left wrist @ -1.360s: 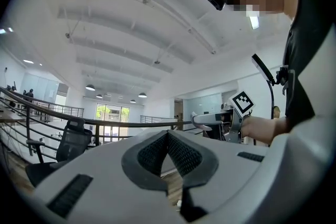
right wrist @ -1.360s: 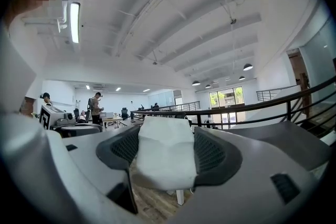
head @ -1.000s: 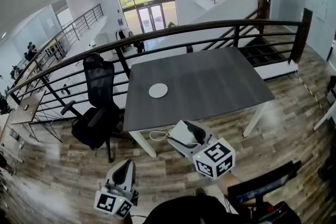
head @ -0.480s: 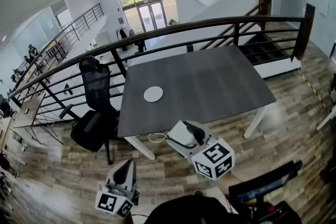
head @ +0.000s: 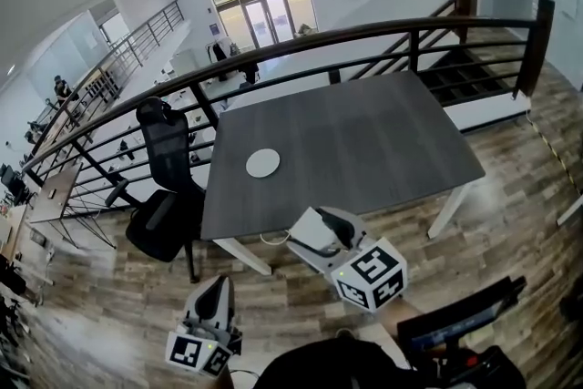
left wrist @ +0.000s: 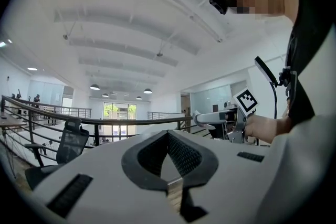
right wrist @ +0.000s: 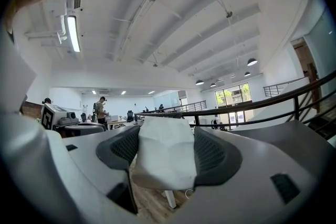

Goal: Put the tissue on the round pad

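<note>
The round white pad (head: 262, 163) lies on the left half of the dark grey table (head: 383, 150). My right gripper (head: 319, 230) hovers over the floor just short of the table's near edge, pointing level at it. It is shut on a white tissue pack (right wrist: 165, 157), which fills the gap between the two dark pads (right wrist: 212, 157). My left gripper (head: 219, 285) is lower left in the head view, farther from the table. In the left gripper view that gripper (left wrist: 168, 134) has its jaws together with nothing between them.
A black office chair (head: 168, 196) stands at the table's left side. A dark metal railing (head: 364, 36) runs behind the table. A white cable (head: 271, 239) hangs under the near edge. Wood floor surrounds the table, and a black chair part (head: 455, 323) sits at lower right.
The table and pad have slid down and left in the head view as I came nearer. Both grippers moved along toward the table, the tissue pack still gripped.
</note>
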`<control>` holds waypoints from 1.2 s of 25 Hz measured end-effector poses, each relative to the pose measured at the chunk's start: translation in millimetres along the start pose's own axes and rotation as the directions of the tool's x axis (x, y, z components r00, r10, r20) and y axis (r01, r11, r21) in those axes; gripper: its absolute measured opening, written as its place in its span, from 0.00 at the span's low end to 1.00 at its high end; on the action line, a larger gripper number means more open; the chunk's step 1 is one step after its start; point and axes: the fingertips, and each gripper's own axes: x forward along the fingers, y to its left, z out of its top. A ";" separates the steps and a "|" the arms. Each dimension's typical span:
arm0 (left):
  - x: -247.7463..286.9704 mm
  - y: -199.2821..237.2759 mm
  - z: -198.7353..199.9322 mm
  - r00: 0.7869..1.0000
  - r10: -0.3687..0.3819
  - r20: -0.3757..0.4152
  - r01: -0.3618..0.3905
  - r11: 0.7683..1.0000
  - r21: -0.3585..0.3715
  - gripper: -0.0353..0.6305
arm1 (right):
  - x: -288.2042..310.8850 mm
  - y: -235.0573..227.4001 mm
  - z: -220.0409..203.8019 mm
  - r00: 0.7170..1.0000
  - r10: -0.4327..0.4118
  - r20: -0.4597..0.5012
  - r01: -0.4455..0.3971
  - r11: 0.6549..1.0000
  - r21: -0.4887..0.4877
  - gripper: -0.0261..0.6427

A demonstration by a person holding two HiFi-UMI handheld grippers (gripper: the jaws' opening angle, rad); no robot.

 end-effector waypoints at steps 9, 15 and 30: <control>8.9 31.2 -10.0 1.000 0.022 -0.010 -0.022 0.999 -0.040 0.06 | 33.3 -7.0 -5.7 1.000 0.008 -0.023 -0.008 1.000 0.004 0.53; 28.0 70.0 -0.5 0.999 -0.022 0.025 0.024 0.998 -0.052 0.06 | 72.9 -11.2 -1.4 0.999 -0.019 -0.033 0.019 1.000 0.006 0.53; 70.3 181.5 9.6 0.992 -0.109 0.070 0.114 0.991 -0.073 0.06 | 183.3 -21.8 14.5 0.995 -0.096 -0.040 0.096 0.995 -0.008 0.53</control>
